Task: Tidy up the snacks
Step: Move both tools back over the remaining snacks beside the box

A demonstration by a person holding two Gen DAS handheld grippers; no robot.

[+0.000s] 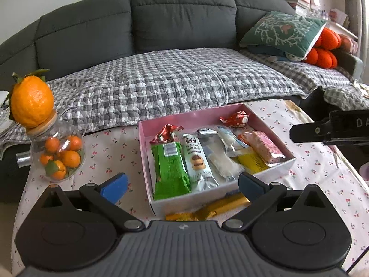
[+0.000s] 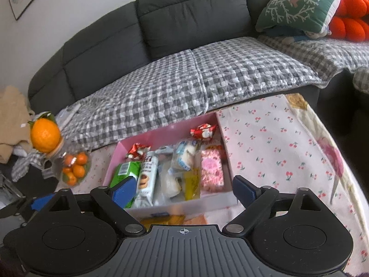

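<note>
Both claws, left (image 1: 183, 183) and right (image 2: 183, 190), are held wide open and empty above the pink box (image 1: 272, 165) of snacks (image 1: 169, 168) on the desk (image 1: 318, 173).

One pink box (image 1: 144, 138), two red candies (image 1: 166, 133), one green packet (image 1: 169, 170), two gold bars (image 1: 221, 206).

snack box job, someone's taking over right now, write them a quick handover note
Left gripper: open, empty. Right gripper: open, empty.
Pink cardboard box sits on the cherry-print tablecloth and holds a green packet, a pale blue biscuit packet, a pink wrapped bar and two red sweets.
Done: most snacks boxed.
Left: shiny gold wrappers lie outside, against the box's near wall.
</note>
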